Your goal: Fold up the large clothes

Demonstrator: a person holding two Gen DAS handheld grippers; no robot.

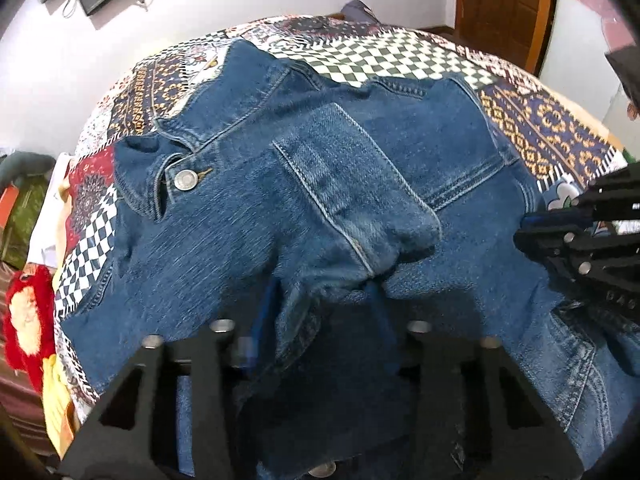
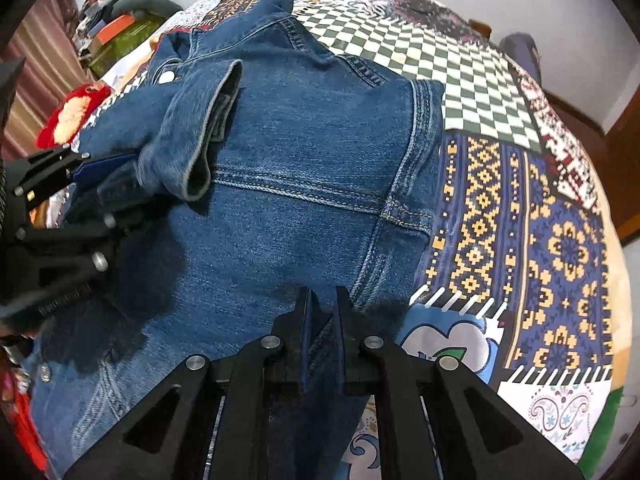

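Folding denim jacket (image 2: 304, 168): my right gripper (image 2: 322, 312) and left gripper (image 1: 320, 300) both pinch its hem; lift level, taut.

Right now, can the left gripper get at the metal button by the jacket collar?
Probably not without letting go. The left gripper looks shut on a fold of the denim jacket, so it is occupied. The button lies uncovered up and to its left, with only flat denim between.

A denim jacket (image 2: 304, 184), matt blue woven cloth with a shiny metal button (image 1: 186, 179), lies on a printed cloth bedspread (image 2: 520, 220); a glossy wooden door (image 1: 506, 4).
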